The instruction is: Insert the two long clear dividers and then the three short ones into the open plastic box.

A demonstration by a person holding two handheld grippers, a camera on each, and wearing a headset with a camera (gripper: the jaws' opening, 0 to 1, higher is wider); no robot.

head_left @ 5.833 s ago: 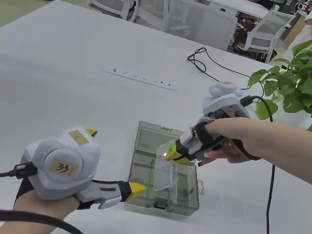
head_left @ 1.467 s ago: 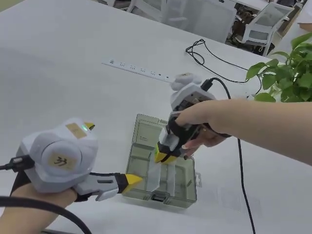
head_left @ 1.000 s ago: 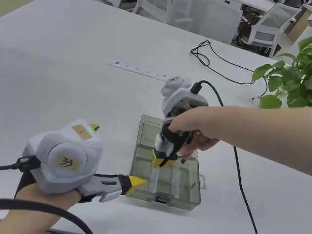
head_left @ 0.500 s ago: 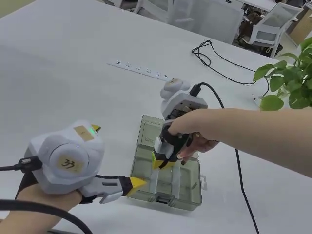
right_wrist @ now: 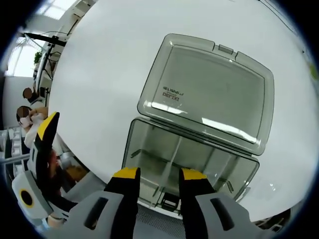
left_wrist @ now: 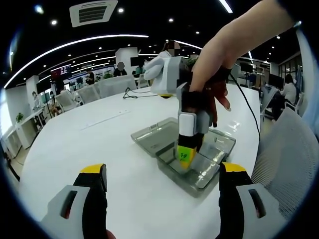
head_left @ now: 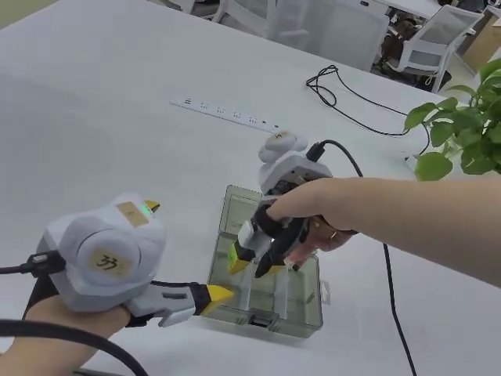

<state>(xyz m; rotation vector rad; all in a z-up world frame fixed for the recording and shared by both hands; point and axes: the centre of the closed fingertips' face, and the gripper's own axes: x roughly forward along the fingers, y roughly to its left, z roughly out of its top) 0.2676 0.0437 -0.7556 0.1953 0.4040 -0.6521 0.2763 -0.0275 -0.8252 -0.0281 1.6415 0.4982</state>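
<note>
Jaws of the left gripper [head_left: 184, 252] spread wide and empty in the head view, one yellow tip just beside the plastic box [head_left: 301, 321]. The right gripper [head_left: 254, 267] hangs over its tray, jaws narrowly parted.

Left gripper view: its own jaws stand far apart, and the right gripper [left_wrist: 185, 157] points down into the plastic box [left_wrist: 204, 177].

Right gripper view: a narrow gap shows between empty jaws. Below them, two clear dividers [right_wrist: 175, 152] stand upright in the tray, and the lid [right_wrist: 209, 89] lies flat open.

right tool [head_left: 252, 268] above box [head_left: 301, 323], left tool [head_left: 182, 252] at front, table [head_left: 102, 102] free leftward
</note>
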